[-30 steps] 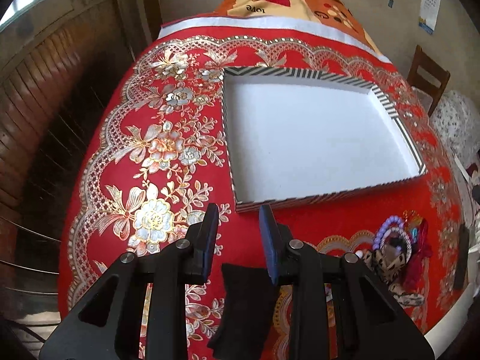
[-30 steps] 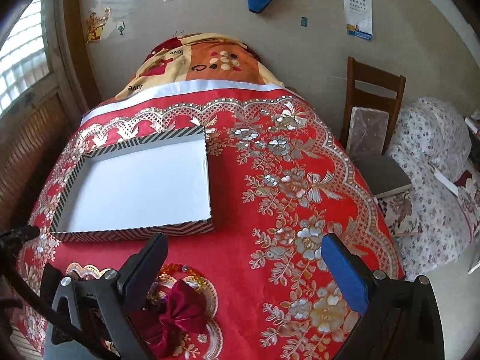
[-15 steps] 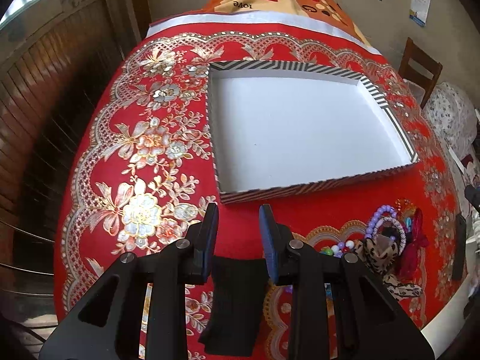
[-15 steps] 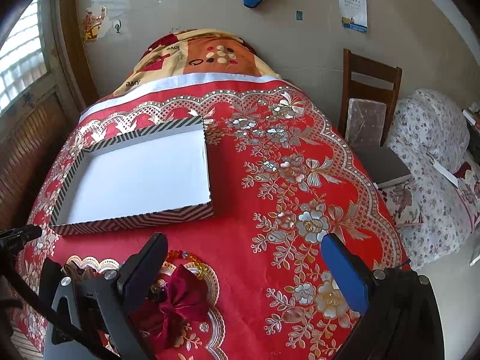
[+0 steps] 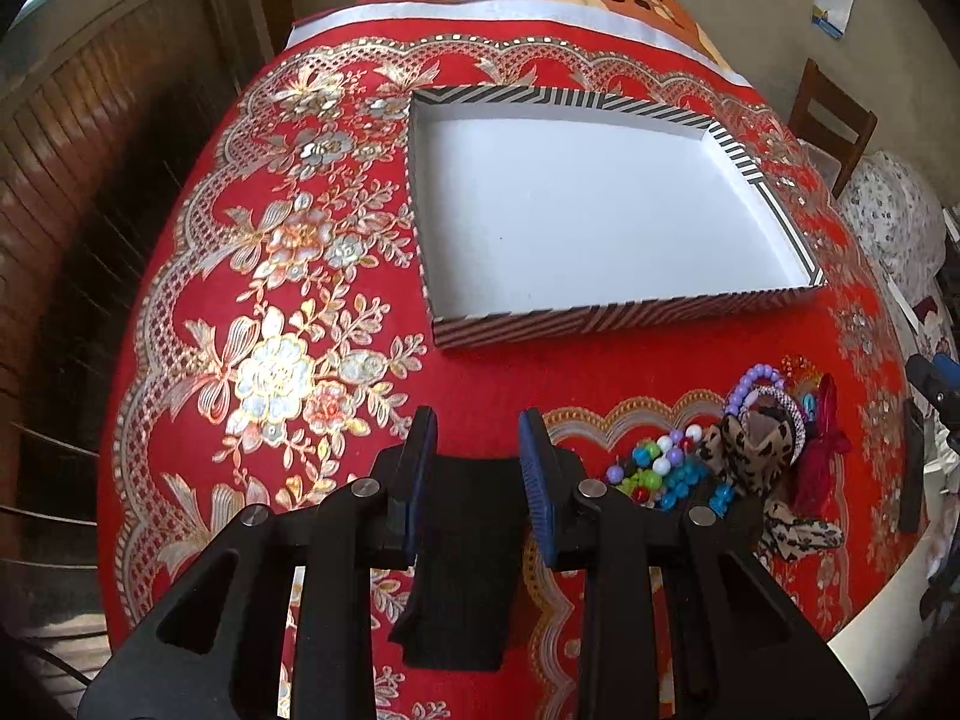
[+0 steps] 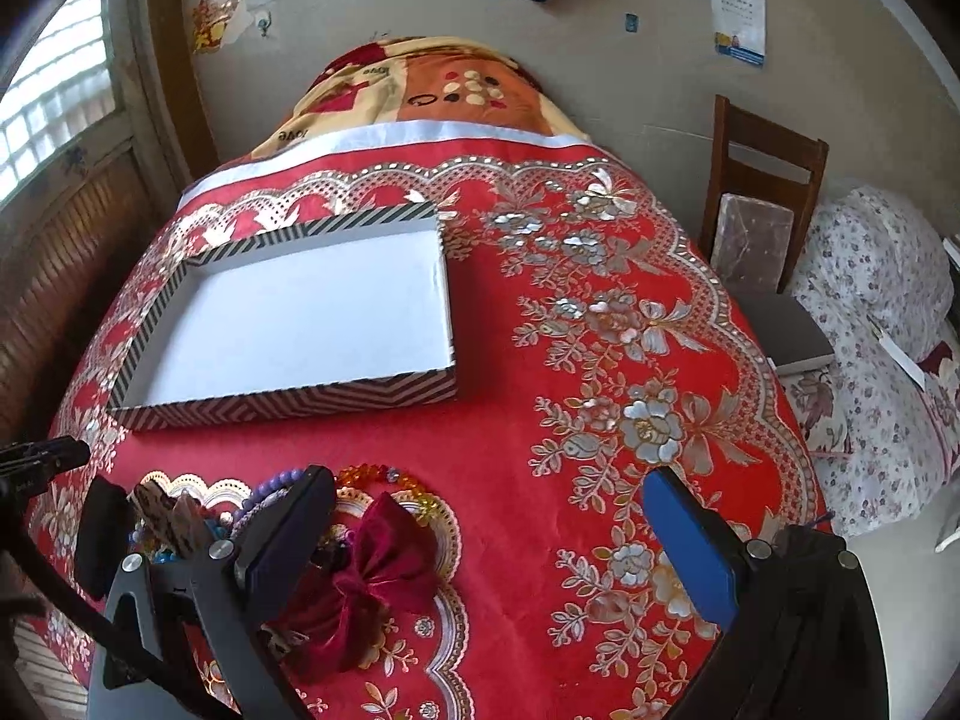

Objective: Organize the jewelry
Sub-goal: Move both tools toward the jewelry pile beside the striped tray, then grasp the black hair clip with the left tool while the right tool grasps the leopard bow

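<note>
Red-clothed tabletop (image 6: 540,432): my right tool (image 6: 489,531) spread wide, empty, over the jewelry heap (image 5: 738,456) at the near edge (left tool (image 5: 474,438) half-spread, empty); striped box (image 5: 600,315) waits mid-table.

Your jewelry heap (image 5: 744,456): bead strands, leopard scrunchie, burgundy bow (image 6: 384,564), piled on the worktop. Your striped, white-lined tray (image 6: 288,399) lies flat just beyond it.

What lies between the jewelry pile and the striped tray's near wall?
Nothing: only bare red tablecloth separates the jewelry pile from the striped tray, shown in both wrist views.
</note>
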Tool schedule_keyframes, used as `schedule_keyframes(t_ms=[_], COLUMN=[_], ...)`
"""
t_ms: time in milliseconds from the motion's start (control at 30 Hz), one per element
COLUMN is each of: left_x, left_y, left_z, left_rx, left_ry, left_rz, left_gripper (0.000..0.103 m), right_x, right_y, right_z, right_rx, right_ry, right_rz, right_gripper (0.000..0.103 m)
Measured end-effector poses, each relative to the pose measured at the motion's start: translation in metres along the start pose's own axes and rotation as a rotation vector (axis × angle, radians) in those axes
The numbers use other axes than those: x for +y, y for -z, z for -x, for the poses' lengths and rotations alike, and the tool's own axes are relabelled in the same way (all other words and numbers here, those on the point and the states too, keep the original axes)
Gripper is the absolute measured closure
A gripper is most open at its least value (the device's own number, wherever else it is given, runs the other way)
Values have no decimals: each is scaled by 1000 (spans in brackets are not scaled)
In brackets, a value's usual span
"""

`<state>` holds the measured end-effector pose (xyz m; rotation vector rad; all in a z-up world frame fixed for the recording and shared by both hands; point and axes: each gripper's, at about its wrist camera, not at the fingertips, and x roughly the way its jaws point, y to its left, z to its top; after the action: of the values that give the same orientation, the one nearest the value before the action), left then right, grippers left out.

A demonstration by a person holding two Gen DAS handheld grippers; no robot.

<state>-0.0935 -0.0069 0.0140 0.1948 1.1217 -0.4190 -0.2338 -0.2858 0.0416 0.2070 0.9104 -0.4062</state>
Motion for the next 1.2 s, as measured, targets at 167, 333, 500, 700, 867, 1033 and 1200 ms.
schedule_keyframes(t_ms=[167, 333, 500, 700, 867, 1033, 1200], left_x=[6, 11, 20, 32, 33, 34, 32], left_y=[10, 21, 27, 34, 37, 39, 41], left_z=[2, 3, 2, 0, 2, 5, 13], left_rx=[13, 15, 24, 39, 38, 37, 30], left_ry=[1, -32, -68, -83, -98, -103, -101], left_rz=[30, 65, 105, 165, 184, 197, 204], left_gripper=[76, 76, 76, 76, 76, 76, 76], right_x=[9, 19, 31, 46, 53, 54, 52], right_y=[-5, -7, -7, -8, -10, -11, -8], right_z=[-2, -8, -16, -24, -24, -21, -12], right_rx=[-5, 2, 11, 31, 33, 41, 41], right_ry=[-24, -45, -61, -108, -138, -148, -158], right_rz=[33, 76, 142, 203, 225, 234, 216], right_gripper=[2, 2, 2, 2, 2, 2, 2])
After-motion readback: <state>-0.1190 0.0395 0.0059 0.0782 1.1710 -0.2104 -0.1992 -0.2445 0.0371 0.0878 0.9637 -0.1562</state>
